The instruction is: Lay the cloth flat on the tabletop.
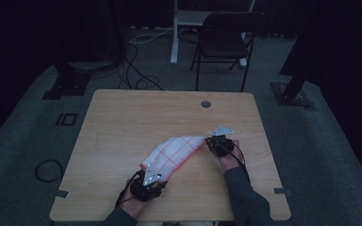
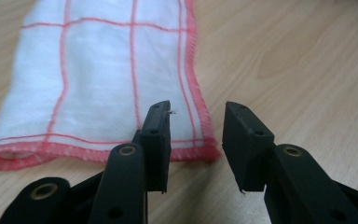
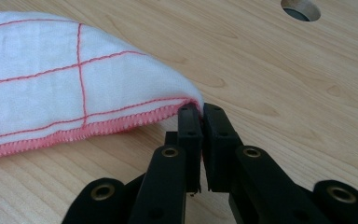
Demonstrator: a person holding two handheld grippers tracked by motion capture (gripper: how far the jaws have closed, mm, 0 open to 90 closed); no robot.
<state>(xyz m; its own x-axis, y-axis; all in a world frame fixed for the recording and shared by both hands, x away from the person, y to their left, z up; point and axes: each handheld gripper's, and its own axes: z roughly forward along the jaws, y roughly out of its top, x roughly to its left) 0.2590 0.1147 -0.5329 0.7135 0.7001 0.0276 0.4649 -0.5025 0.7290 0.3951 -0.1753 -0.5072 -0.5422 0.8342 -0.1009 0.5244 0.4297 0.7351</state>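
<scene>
Folded cloth (image 1: 173,153) lying mid-tabletop (image 1: 122,122), slanting from 7 to 1 o'clock. Left tool (image 2: 196,133) apart, clear of the hem; right tool (image 3: 200,122) clamped on its corner. Further folding probably left.

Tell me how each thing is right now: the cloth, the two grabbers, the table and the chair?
cloth: folded, lying flat, one corner pinched.
left gripper: open, holding nothing, near the cloth's edge.
right gripper: shut on the cloth corner.
table: bare wood around the cloth.
chair: unoccupied, behind the table.

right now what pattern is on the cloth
White cloth with a red grid and red stitched edge, clearest in the left gripper view.
</scene>
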